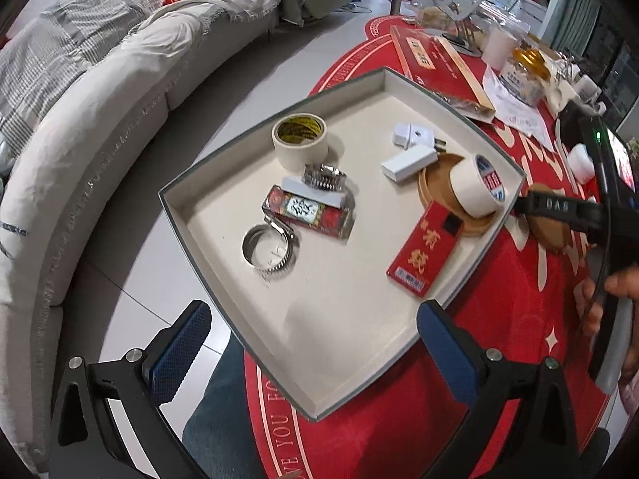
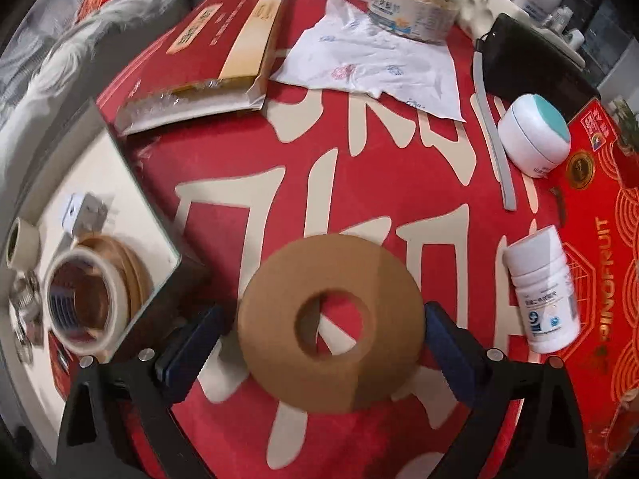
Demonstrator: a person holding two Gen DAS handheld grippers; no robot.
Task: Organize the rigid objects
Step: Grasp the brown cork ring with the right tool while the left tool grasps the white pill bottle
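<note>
A flat brown wooden ring [image 2: 331, 323] lies on the red tablecloth between the fingers of my right gripper [image 2: 321, 333], which is open, its pads beside the ring's edges. One right finger [image 1: 555, 205] shows over that ring [image 1: 547, 235] beside the tray [image 1: 359, 127]. The tray holds two tape rolls [image 1: 299, 139] [image 1: 477, 187], a second wooden ring [image 1: 435, 187], two red boxes [image 1: 423, 251] [image 1: 311, 215], a metal bracelet [image 1: 271, 247], a watch [image 1: 323, 177] and white adapters [image 1: 411, 135]. My left gripper [image 1: 313, 319] hangs open over the tray's near corner, holding nothing.
On the cloth stand a white pill bottle [image 2: 543, 291], a teal-lidded white jar [image 2: 535, 135], a black pouch [image 2: 535, 64], crumpled paper [image 2: 371, 56], a gold-lidded jar [image 2: 415, 0] and a long red gift box [image 2: 207, 40]. A sofa [image 1: 80, 159] curves left of the table.
</note>
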